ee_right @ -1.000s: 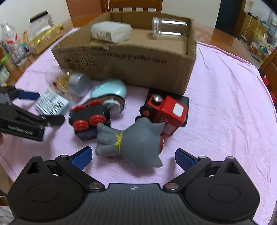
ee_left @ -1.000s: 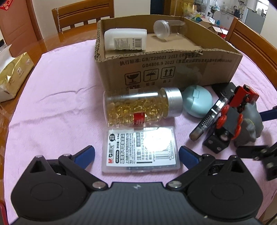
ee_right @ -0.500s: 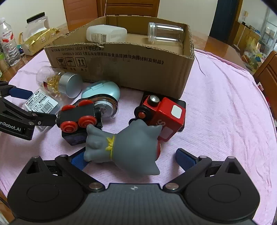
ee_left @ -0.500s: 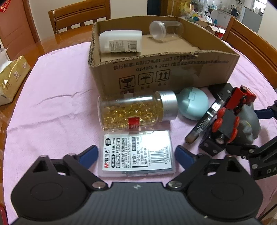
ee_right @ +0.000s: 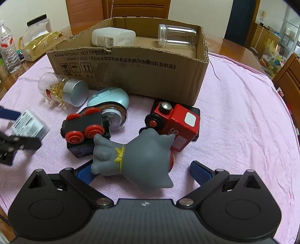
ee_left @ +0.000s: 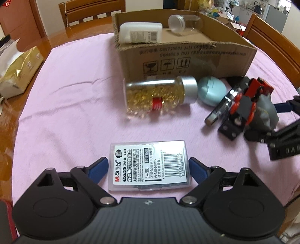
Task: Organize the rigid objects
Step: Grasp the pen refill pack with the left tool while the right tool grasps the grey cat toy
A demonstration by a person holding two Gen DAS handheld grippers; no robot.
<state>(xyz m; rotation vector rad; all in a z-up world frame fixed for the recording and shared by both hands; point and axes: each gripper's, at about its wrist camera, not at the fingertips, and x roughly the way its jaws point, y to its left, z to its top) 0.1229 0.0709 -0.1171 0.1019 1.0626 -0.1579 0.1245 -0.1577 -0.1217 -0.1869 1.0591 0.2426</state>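
My left gripper [ee_left: 148, 167] is shut on a clear plastic refill case [ee_left: 150, 166] and holds it above the pink cloth; it also shows in the right wrist view [ee_right: 28, 124]. My right gripper [ee_right: 139, 171] is open around a grey cat figure [ee_right: 138, 157] lying on the cloth. A cardboard box [ee_left: 187, 56] holds a white bottle [ee_left: 140, 34] and a clear jar [ee_left: 182, 23]. In front of the box lie a capsule bottle [ee_left: 159, 95], a teal case [ee_left: 211, 91], a black toy wagon [ee_right: 86, 129], a tape dispenser [ee_right: 115, 117] and a red toy engine [ee_right: 176, 123].
A gold packet [ee_left: 20, 69] lies on the wooden table at the left. Water bottles [ee_right: 7, 50] and a jar [ee_right: 38, 25] stand at the far left. Wooden chairs [ee_left: 91, 11] surround the table.
My left gripper has lifted the refill case and drawn it back from the capsule bottle. My right gripper has moved forward around the grey cat figure.
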